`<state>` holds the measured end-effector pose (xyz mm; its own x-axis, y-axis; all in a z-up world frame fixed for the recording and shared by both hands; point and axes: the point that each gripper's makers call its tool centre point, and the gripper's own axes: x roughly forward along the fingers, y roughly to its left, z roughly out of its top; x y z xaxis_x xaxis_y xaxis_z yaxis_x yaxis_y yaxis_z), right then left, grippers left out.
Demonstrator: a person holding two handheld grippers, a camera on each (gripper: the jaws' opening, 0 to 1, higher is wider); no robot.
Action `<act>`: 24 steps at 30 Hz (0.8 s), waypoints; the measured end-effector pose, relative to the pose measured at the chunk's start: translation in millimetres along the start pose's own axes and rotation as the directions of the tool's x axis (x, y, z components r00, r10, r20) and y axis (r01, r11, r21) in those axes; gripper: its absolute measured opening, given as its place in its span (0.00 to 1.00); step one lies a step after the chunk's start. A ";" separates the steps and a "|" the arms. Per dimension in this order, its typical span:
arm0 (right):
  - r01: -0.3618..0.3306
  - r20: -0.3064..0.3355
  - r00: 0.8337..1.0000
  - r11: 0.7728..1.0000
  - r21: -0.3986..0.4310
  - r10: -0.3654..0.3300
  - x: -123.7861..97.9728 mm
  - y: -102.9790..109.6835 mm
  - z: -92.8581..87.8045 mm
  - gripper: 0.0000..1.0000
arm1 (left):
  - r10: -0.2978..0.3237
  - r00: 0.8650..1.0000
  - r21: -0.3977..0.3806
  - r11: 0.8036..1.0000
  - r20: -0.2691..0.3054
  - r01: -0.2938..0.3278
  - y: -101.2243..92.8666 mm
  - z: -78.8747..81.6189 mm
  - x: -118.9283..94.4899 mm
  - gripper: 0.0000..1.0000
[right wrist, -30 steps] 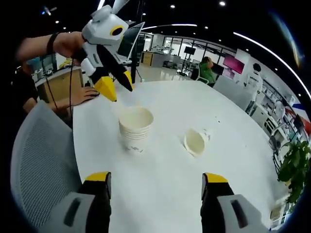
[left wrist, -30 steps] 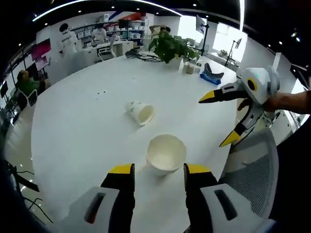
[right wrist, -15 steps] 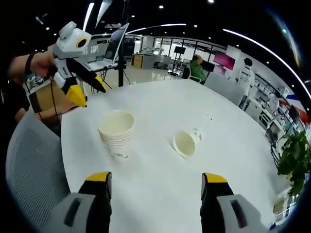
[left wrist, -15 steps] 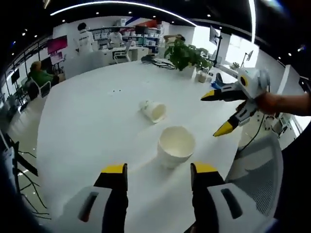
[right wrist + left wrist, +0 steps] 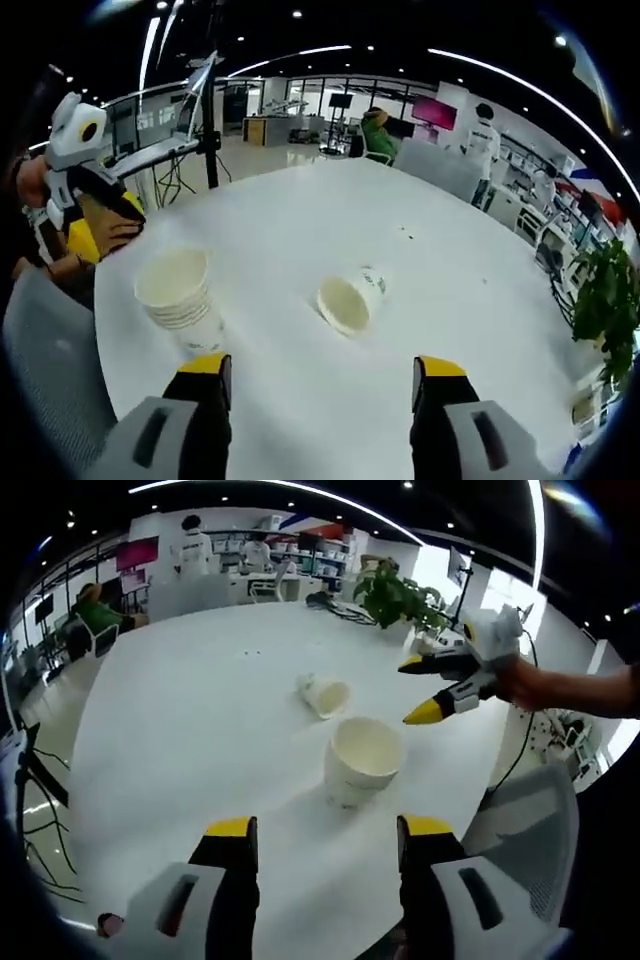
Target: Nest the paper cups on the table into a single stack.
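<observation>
An upright stack of nested white paper cups [image 5: 362,760] [image 5: 180,298] stands near the table's edge. Beyond it a single paper cup [image 5: 325,694] [image 5: 350,300] lies on its side, mouth facing the cameras. In the left gripper view my left gripper [image 5: 318,840] is open and empty, just short of the stack. In the right gripper view my right gripper [image 5: 320,375] is open and empty, pointing at the lying cup. That same right gripper [image 5: 425,688] hovers open above the table right of the stack. The left gripper [image 5: 85,215] shows at the far left, held by a hand.
The round white table [image 5: 190,720] [image 5: 470,290] is wide and bare around the cups. A grey mesh chair [image 5: 525,830] stands at the near edge. A potted plant [image 5: 395,595] [image 5: 610,320] sits at the far side. People and desks are in the background.
Both cameras have drawn back and swung. The right gripper has moved toward the lying cup, now centred between its jaws. The cups have not moved.
</observation>
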<state>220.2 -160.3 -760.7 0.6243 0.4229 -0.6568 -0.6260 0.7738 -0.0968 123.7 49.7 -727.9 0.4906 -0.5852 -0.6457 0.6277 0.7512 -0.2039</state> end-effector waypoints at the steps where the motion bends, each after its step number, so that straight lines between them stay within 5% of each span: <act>1: 0.019 0.000 1.000 1.000 0.008 -0.019 2.9 -4.5 -0.2 0.72 | 0.000 1.000 -0.004 1.000 0.001 0.000 0.0 -0.9 0.2 0.54; 8: 0.094 0.014 0.995 0.994 0.064 -0.095 26.9 -26.3 3.1 0.65 | 0.002 1.000 -0.028 1.000 0.006 -0.002 -0.5 -4.3 -1.1 0.54; 19: 0.098 -0.025 0.995 0.993 0.061 -0.096 64.7 -33.0 6.8 0.64 | 0.006 1.000 -0.046 0.999 -0.014 -0.007 5.9 -16.9 -2.3 0.54; 24: 0.123 -0.038 0.992 0.991 0.056 -0.121 75.2 -41.5 6.9 0.55 | 0.014 1.000 -0.058 0.998 -0.010 -0.015 5.6 -16.7 -4.1 0.54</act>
<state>296.3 -157.4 -800.9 0.6773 0.3079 -0.6682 -0.5171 0.8453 -0.1346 115.0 61.3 -738.7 0.4932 -0.5713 -0.6561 0.5846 0.7761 -0.2364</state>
